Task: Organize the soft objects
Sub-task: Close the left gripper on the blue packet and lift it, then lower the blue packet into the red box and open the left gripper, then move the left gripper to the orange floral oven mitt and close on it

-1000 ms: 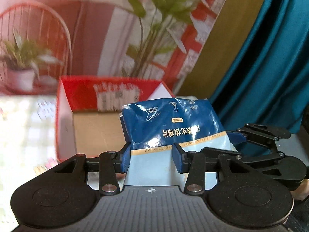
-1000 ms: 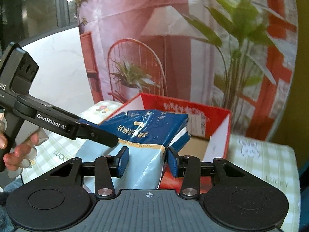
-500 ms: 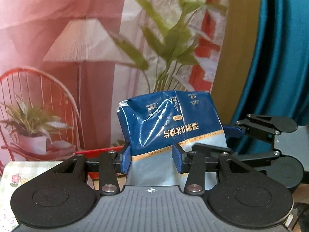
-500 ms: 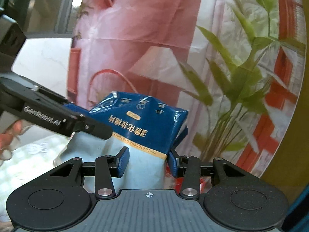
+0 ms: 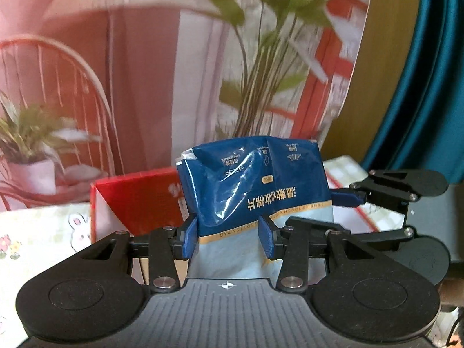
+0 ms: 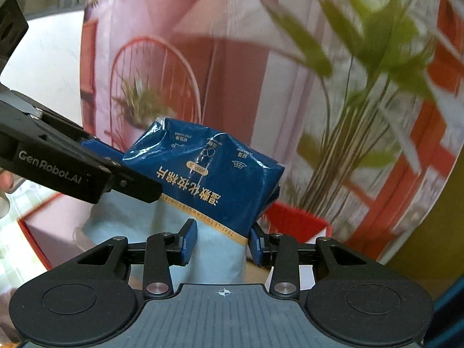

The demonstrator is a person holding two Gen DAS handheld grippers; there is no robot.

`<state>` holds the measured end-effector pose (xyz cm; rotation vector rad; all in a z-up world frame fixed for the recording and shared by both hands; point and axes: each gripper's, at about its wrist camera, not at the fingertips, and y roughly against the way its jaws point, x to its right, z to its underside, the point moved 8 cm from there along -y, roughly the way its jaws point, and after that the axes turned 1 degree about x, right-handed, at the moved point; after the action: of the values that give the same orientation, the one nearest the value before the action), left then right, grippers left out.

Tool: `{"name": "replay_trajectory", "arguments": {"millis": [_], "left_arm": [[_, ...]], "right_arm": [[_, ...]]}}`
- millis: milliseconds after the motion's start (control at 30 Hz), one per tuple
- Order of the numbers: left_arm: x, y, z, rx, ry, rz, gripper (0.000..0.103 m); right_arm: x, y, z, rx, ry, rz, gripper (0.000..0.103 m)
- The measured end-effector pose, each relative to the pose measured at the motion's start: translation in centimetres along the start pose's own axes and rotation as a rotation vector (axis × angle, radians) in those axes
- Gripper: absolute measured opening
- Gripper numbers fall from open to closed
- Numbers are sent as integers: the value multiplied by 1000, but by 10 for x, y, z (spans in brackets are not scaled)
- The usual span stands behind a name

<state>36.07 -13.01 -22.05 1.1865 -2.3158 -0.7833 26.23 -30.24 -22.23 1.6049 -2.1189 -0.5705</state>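
Note:
A soft pack of cotton pads [image 5: 252, 185], dark blue on top and pale blue below, hangs in the air between both grippers. My left gripper [image 5: 227, 240] is shut on its pale lower part. In the same view my right gripper [image 5: 327, 211] reaches in from the right onto the pack's far side. In the right wrist view the pack [image 6: 208, 174] sits between the pads of my right gripper [image 6: 221, 243], whose jaws are closing and press on it. My left gripper [image 6: 127, 171] comes in there from the left. An open red box [image 5: 130, 200] stands behind and below the pack.
The red box [image 6: 295, 223] stands on a checked tablecloth with a bunny print [image 5: 43, 232]. A printed backdrop of a chair and plants [image 5: 145, 72] hangs behind it. A teal curtain [image 5: 420, 87] hangs at the right. A person's fingers [image 6: 4, 179] show at the left edge.
Both grippers carried the pack together: the views swung up off the red box, then back down, so the box shows again lower behind the pack. The right jaws narrowed slightly.

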Motion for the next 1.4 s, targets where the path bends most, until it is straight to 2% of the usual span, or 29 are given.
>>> {"name": "replay_trajectory", "arguments": {"millis": [333,500,600,667,733,833,967,1200,1400], "left_arm": [[-12,-37,40,-171,67,24,47],[-17,-39,50,-191,88,12,47],[-18,-35,50,-187,101,2,48],[-17,-32,46,-176,96,-9,54],[-16,-25,43,-157,85,-26,60],[-16,-10,40,-136,64,-45,61],[-11,18,42,-106,44,-71,61],[-2,71,67,-73,77,-55,61],[3,92,103,-111,141,-25,61]], "right_arm": [[-1,-30,39,-195,-91,-60,32],[-5,-33,47,-247,-144,-73,31],[-7,-31,46,-251,-153,-68,31],[-8,-29,45,-251,-151,-55,32],[-4,-29,43,-252,-151,-27,38],[1,-22,42,-233,-180,3,44],[1,0,38,-182,-231,6,45],[-5,53,39,-104,-294,-26,46],[-19,95,54,-93,-330,-82,48]]}}
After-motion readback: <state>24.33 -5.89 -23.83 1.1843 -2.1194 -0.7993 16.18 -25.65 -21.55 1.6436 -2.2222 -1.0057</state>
